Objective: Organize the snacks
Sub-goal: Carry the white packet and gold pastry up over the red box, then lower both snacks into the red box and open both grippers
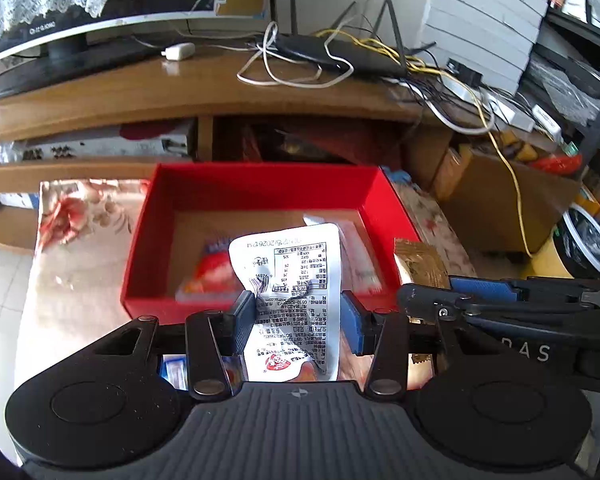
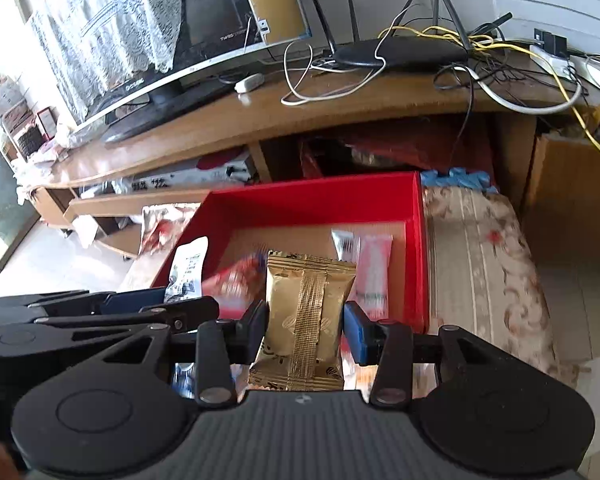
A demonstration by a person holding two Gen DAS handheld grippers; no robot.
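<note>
My left gripper [image 1: 297,312] is shut on a white snack packet [image 1: 296,276] with printed text, held just short of the near wall of the red box [image 1: 260,184]. My right gripper [image 2: 305,320] is shut on a gold snack packet [image 2: 306,312], held at the near edge of the red box [image 2: 316,196]. Inside the box lie a red-and-orange packet [image 1: 208,276] and a pink-and-white packet [image 2: 370,268]. The gold packet also shows in the left wrist view [image 1: 420,260], and the white packet in the right wrist view [image 2: 186,270].
The box rests on a floral cushioned stool [image 2: 484,264]. Behind it stands a wooden TV stand [image 1: 180,84] with a TV [image 1: 80,4], a router [image 1: 340,50] and tangled cables [image 1: 440,76]. Cardboard boxes [image 1: 496,200] stand at the right.
</note>
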